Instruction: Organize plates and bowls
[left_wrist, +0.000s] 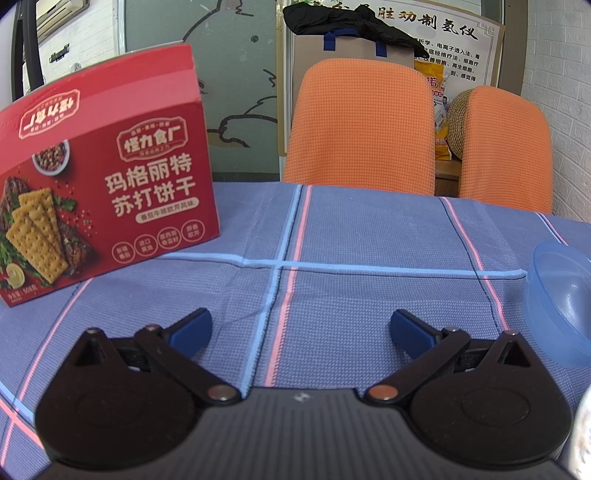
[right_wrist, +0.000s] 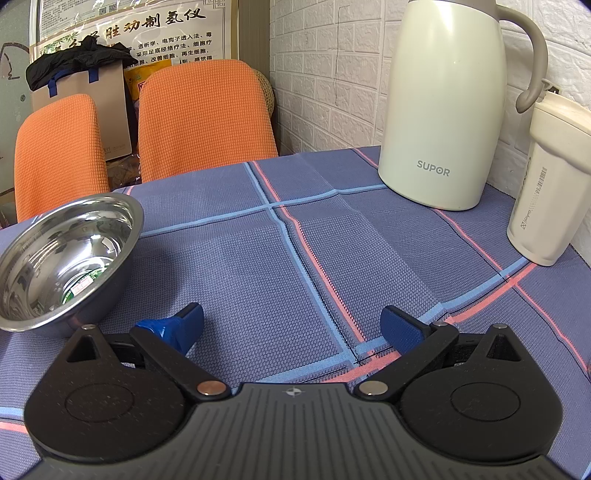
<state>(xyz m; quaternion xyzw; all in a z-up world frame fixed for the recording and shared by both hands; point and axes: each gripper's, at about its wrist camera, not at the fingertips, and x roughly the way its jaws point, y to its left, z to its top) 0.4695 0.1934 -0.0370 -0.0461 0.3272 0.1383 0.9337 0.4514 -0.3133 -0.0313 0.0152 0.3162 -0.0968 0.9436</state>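
Steel bowl (right_wrist: 66, 254) just left of released right gripper (right_wrist: 291, 328), untouched.

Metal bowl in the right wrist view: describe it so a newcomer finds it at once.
Start at the tall cream jug by the white brick wall, then cross the blue checked tablecloth towards the orange chairs. The metal bowl sits upright at the table's left edge, the only shiny steel thing there.
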